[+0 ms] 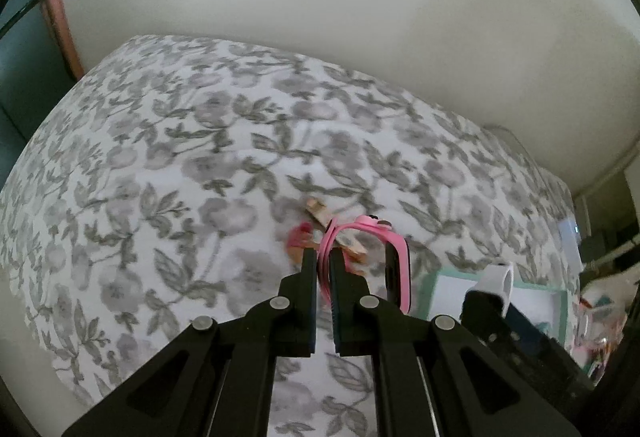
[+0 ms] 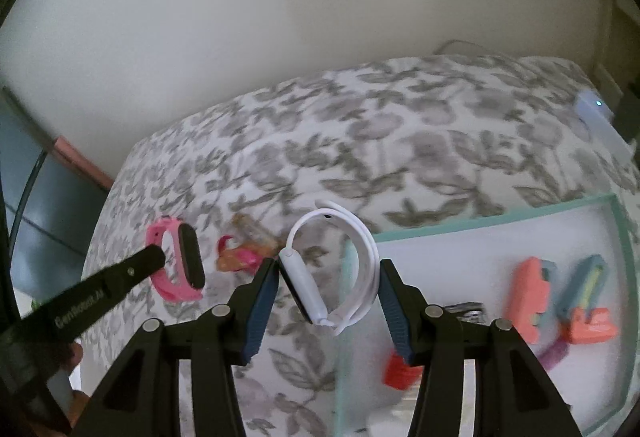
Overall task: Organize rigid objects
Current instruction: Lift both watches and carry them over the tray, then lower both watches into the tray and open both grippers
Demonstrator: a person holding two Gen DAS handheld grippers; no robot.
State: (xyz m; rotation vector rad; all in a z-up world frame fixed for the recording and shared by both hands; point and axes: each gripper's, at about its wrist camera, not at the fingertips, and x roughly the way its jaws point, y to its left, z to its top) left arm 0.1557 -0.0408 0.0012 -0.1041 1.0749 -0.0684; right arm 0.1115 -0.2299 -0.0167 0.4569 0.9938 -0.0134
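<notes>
My left gripper (image 1: 325, 265) is shut on the strap of a pink smartwatch (image 1: 394, 261) and holds it above the floral cloth; it also shows in the right wrist view (image 2: 182, 265), with the left gripper's finger (image 2: 148, 261) at its strap. My right gripper (image 2: 330, 269) has its jaws wide around a white smartwatch (image 2: 340, 269), which touches the left pad; whether it is gripped is unclear. It shows in the left wrist view (image 1: 500, 283) too. Wooden clothespins (image 1: 336, 233) and a red one (image 2: 240, 255) lie on the cloth.
A mint-edged white tray (image 2: 500, 215) stands at the right, holding coral and blue clips (image 2: 560, 301), a nail clipper (image 2: 468, 309) and a red piece (image 2: 400, 373). A white device (image 2: 596, 113) lies at the cloth's far right. A wall rises behind.
</notes>
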